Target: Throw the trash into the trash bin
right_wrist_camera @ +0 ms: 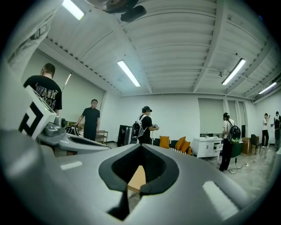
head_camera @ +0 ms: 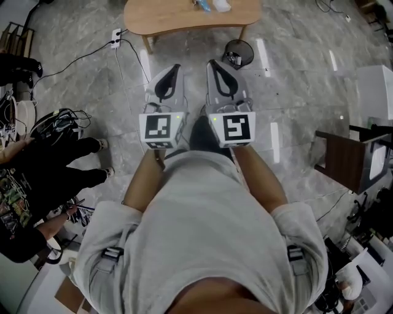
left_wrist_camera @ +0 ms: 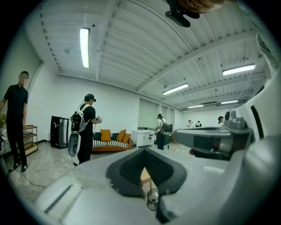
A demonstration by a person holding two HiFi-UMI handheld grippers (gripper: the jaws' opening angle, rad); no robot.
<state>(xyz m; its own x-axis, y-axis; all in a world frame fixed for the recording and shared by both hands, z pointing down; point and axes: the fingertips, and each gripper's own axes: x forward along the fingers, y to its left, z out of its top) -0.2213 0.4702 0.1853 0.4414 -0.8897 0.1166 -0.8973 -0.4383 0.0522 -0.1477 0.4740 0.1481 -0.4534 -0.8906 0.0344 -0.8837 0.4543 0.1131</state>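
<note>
The left gripper (head_camera: 174, 67) and right gripper (head_camera: 212, 62) were closed, empty. The table (head_camera: 172, 19) and its trash (head_camera: 221, 5) were cut off; the bin (head_camera: 238, 54) stood near.

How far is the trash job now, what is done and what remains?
Done: perhaps some; something pale lies in the trash bin. In hand: nothing; left gripper and right gripper are both shut and empty, short of the table. Left: small items on the table to pick up and drop in the bin.
</note>
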